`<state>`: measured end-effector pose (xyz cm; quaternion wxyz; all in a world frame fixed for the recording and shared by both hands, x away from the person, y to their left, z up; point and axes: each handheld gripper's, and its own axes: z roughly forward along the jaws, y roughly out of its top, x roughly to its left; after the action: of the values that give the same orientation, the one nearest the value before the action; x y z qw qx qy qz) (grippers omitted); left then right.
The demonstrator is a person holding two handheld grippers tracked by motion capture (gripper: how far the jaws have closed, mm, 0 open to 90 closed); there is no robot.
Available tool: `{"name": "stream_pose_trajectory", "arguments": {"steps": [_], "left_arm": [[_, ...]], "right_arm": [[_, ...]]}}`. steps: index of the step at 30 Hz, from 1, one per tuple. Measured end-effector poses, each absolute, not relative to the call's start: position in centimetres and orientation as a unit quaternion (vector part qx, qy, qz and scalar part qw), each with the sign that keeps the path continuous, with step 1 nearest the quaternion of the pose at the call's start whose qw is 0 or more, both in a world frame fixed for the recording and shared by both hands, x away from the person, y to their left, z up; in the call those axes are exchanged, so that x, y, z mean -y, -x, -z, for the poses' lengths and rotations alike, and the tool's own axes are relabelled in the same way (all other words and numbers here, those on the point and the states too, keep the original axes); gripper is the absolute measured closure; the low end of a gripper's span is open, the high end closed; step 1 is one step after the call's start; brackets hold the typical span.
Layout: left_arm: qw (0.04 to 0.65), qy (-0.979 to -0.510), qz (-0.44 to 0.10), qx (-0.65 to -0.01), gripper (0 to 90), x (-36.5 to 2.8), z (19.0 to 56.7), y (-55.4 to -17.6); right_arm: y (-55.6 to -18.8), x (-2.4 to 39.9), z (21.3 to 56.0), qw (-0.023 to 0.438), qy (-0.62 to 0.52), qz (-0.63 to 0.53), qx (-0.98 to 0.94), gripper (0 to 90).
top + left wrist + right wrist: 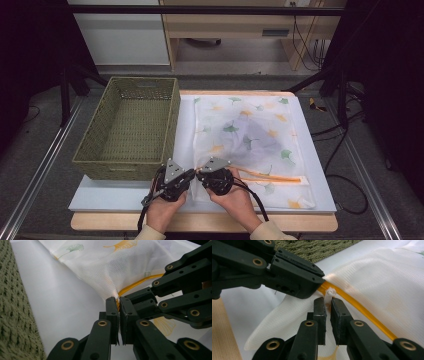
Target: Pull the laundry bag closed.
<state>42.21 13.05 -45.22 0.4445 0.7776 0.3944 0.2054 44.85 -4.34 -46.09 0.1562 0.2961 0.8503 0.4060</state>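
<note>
Clenched on the white zipper pull [329, 293], the right gripper [328, 307] is met by the left gripper [117, 305], clamped on the mesh laundry bag's [250, 135] corner; from there the orange zipper [272, 176] is seen running toward lower right.

- The green woven basket [131, 129] stood as the one tall obstacle, its wall blocking any sideways pass along the table's left.
- Right of the basket, the mesh laundry bag [252, 145] lay flat and low, easy to cross.
- In front of the basket, a bare white strip [107, 197] offered free room.
- The left gripper [186, 176] and right gripper [202, 172] crowded each other just beside the basket's near right corner.
</note>
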Motion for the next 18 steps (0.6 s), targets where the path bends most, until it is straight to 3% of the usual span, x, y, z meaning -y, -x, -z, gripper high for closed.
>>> {"name": "stream_pose_trajectory", "arguments": {"steps": [8, 18], "left_arm": [[0.444, -0.777, -0.207, -0.395, 86.1, -13.15, 45.26, -42.26], [0.445, -0.779, -0.204, -0.393, 86.1, -13.01, 45.28, -42.18]], "right_arm": [[-44.86, 4.60, 45.99, 0.150, -0.301, -0.409, -0.848, 88.0], [-45.18, 4.74, 46.03, 0.144, -0.309, -0.416, -0.843, 86.8]]}}
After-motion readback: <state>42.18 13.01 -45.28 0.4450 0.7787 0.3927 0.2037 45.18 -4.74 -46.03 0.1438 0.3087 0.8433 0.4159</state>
